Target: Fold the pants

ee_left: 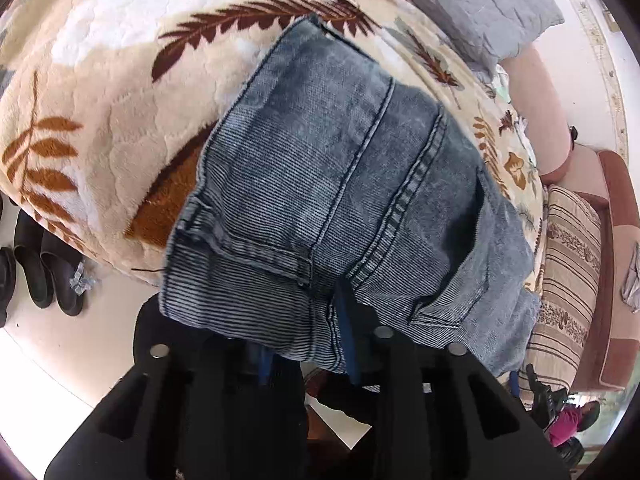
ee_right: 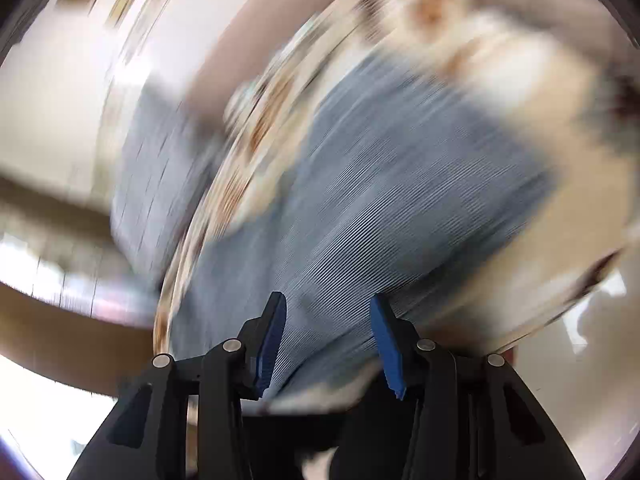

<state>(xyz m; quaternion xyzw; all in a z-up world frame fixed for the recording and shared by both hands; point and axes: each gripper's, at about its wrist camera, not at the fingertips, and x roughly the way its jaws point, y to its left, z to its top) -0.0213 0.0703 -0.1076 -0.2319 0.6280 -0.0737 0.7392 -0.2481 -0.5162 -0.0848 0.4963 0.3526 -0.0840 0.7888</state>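
Two grippers show, one per view. Left gripper point(ee_left: 310, 344) hangs over the near edge of the jeans point(ee_left: 332, 184); one blue pad point(ee_left: 346, 336) lies against the hem where it spills off the bed, the other finger is hidden under the denim, so I cannot tell whether the cloth is pinched or merely draped over it. Right gripper point(ee_right: 328, 344) stands with its jaws apart, both blue pads point(ee_right: 272, 344) in clear sight and nothing pressed between them, the denim lying beyond the tips. One pair of jeans is here, grey-blue and washed out, folded into a thick rectangle on the blanket point(ee_left: 112, 92), with one back pocket point(ee_left: 244, 216) facing up and the seams running away from the camera. The blanket is cream with brown and orange leaf prints. One grey pillow point(ee_left: 476, 4) sits at the far edge of the bed, one striped cushion point(ee_left: 568, 280) beside the bed on the right. Several dark shoes point(ee_left: 40, 268) stand on the floor at the left. The right wrist view is smeared with blur, so only denim and blanket can be made out there.
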